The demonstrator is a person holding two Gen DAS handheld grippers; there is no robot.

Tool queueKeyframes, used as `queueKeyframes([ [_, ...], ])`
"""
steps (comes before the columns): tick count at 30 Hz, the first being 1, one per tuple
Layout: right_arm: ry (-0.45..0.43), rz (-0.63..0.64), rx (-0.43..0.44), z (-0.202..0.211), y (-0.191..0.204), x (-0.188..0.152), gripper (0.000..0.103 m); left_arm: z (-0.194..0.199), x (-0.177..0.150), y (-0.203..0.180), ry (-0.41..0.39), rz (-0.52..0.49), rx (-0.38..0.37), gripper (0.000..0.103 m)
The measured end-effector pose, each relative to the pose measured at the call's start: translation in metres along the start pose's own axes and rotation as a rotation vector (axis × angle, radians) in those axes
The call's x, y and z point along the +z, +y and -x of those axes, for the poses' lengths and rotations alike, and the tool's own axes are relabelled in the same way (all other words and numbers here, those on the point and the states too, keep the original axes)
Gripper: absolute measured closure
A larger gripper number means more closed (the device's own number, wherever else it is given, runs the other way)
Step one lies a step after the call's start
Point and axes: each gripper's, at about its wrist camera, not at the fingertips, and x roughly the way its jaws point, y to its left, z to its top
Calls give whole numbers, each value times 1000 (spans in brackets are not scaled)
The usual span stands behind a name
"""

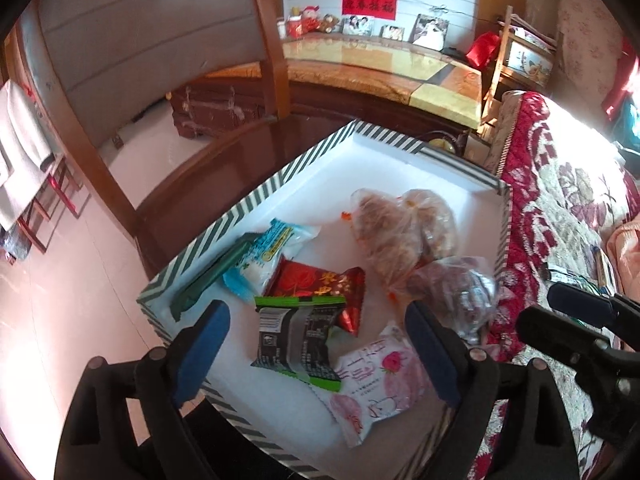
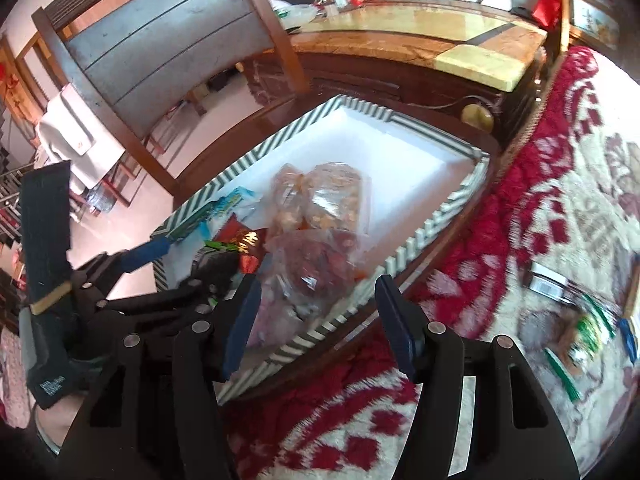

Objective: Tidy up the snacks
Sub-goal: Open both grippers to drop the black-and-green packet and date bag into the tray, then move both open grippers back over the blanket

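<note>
Striped tray holding the gathered snacks, both grippers hovering over it empty.

Left gripper (image 1: 316, 344) hangs with fingers spread wide and released above the striped tray (image 1: 256, 192); nearest lie a pink packet (image 1: 372, 384) and a black-and-green packet (image 1: 298, 340), then a red packet (image 1: 320, 284), a blue-and-white packet (image 1: 264, 256) and a dark green bar (image 1: 212, 276) along the left wall, with 2 clear bags (image 1: 404, 232) of brownish snacks farther back. Right gripper (image 2: 316, 320), fingers likewise parted and holding nothing, hovers over the tray's near rim beside a red floral blanket (image 2: 540, 184), where more loose packets (image 2: 580, 328) lie blurred.
</note>
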Motion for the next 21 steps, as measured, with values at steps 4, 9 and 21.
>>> queueKeyframes([
  [4, -26, -64, -12, 16, -19, -11, 44, 11, -1, -16, -22, -37, -28, 10],
  [9, -48, -109, -58, 39, -40, -28, 44, 18, -7, -45, -25, -93, -74, 9],
  [21, -77, -227, -168, 84, -95, -70, 44, 29, -23, -112, -9, -201, -201, 9],
])
